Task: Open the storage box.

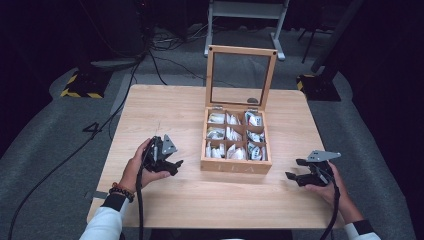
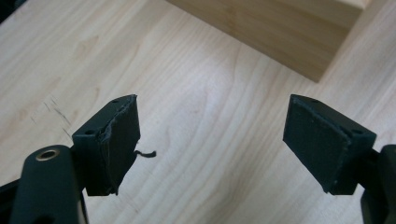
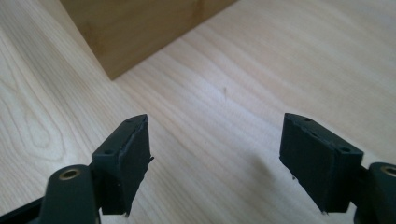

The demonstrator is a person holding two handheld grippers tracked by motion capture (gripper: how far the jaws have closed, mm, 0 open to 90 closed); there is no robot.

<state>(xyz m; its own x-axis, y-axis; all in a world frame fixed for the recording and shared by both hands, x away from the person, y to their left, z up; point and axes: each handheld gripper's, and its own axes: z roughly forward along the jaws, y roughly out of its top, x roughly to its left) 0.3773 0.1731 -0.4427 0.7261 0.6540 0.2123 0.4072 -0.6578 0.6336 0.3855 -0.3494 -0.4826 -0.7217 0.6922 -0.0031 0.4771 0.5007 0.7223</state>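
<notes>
- Wooden box (image 1: 236,165) sits mid-table, glass-pane lid (image 1: 241,77) stood upright at its far edge; compartments hold small white packets (image 1: 233,136).
- Left gripper (image 1: 172,165) just left of box, near its front corner; jaws spread wide, nothing btwn them, over bare table (image 1: 165,110).
- Right gripper (image 1: 296,170) right of box, near front edge of table; jaws wide apart too, empty.
- Box corner (image 2: 322,70) seen ahead of left jaws, also (image 3: 109,70) ahead of right jaws.

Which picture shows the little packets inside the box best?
The high view: it looks down into the open wooden box, so the white packets in its compartments show. The left gripper view and right gripper view catch just an outside corner of the box, no packets.
</notes>
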